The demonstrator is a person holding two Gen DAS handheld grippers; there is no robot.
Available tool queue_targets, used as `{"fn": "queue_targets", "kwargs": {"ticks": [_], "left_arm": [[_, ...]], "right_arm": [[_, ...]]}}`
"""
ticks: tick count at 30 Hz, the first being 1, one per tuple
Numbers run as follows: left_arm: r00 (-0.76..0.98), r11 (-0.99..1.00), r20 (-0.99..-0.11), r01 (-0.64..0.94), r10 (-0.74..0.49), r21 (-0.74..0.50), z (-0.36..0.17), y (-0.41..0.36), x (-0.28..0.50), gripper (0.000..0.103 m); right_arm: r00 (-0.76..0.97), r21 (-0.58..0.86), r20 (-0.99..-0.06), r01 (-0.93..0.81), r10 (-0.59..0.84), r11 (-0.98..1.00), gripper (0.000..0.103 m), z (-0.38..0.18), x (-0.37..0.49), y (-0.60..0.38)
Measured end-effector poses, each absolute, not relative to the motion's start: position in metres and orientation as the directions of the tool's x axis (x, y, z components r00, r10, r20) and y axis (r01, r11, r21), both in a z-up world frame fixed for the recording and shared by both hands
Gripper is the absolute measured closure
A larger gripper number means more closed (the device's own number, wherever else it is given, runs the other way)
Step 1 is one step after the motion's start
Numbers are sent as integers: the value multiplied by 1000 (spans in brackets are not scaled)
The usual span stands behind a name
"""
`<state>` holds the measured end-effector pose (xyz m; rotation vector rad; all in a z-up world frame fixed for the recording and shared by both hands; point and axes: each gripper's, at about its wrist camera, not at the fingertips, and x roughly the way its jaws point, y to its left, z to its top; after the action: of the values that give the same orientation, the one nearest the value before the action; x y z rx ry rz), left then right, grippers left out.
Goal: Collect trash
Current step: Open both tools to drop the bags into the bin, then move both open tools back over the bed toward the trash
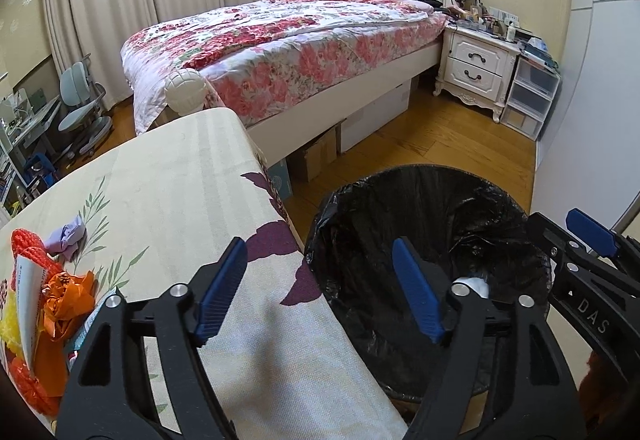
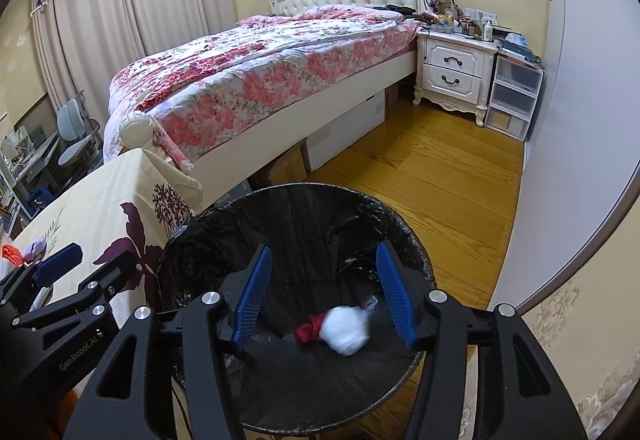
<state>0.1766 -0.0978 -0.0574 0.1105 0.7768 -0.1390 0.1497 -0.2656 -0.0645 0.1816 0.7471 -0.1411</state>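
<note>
Both jaws released, empty, at the lined trash bin (image 2: 304, 240); remaining orange wrapper (image 1: 66, 304) lies bench-side of it, nearest the left gripper (image 1: 316, 296).

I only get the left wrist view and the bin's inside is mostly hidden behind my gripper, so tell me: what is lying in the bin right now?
Observer: A white wad is blurred inside the bin, apparently falling, between the right gripper's open fingers.
Operator: Anything else in there?
Observer: A small red scrap beside the white wad.
Operator: Is the right gripper carrying anything?
Observer: No, its jaws are apart, nothing touching the pads.
Operator: Where is it relative to the bin?
Observer: Over the bin's mouth, pointing down into the black liner.
</note>
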Motion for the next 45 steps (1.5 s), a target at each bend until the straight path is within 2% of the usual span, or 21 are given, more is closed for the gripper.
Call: {"fn": "queue_targets", "kwargs": {"ticks": [9, 28, 45], "left_arm": [[730, 988, -681, 139, -59, 63, -45, -87, 163, 19], [732, 998, -681, 24, 25, 62, -36, -8, 94, 18], [710, 983, -685, -174, 164, 54, -36, 101, 27, 18]], "right_arm": [[727, 106, -683, 192, -69, 976, 40, -61, 141, -260], [731, 132, -682, 97, 19, 986, 38, -54, 94, -206], [691, 128, -709, -70, 141, 989, 38, -62, 64, -127]]}}
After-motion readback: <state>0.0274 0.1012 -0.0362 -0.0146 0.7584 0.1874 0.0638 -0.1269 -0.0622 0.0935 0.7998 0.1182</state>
